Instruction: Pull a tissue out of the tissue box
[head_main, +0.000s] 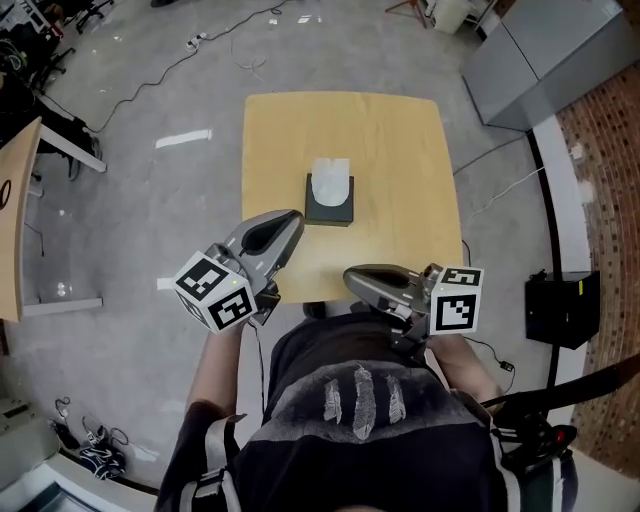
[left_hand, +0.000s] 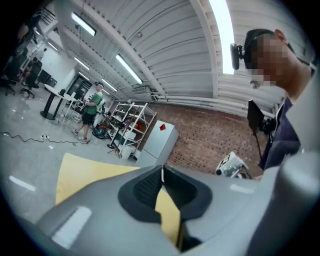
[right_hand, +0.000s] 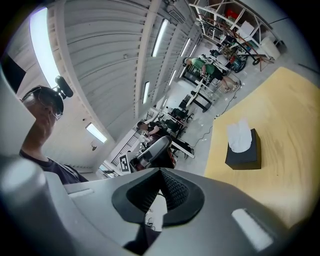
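Steep downward view from the head camera. At far left, glossy grey concrete floor (head_main: 130, 170).

Next, the grey plastic left gripper (head_main: 290, 218) with a black-and-white marker cube, held over the near left corner of the square light-wood table (head_main: 400, 140) and angled up-frame towards the table's middle. In the left gripper view, this gripper (left_hand: 161, 175) clenched, black ribbed pads meeting at the tips with nothing caught between them, yellow tabletop (left_hand: 80, 172) beyond.

At mid-table, well ahead of both grippers, the black cuboid tissue box (head_main: 330, 210), upright, with a white tissue (head_main: 330, 180) standing out of its top opening. Touched by neither gripper.

Further right, the grey plastic right gripper (head_main: 352, 275) with its own marker cube, over the table's near edge, lying crosswise with tips pointing left. In the right gripper view, this gripper (right_hand: 161, 172) likewise clenched and empty, with the black cuboid tissue box (right_hand: 243, 156) and white tissue (right_hand: 239, 136) off to the right on the tabletop (right_hand: 285, 125).

At far right, a grey metal cabinet (head_main: 550, 60) and a red brick wall (head_main: 610, 200).
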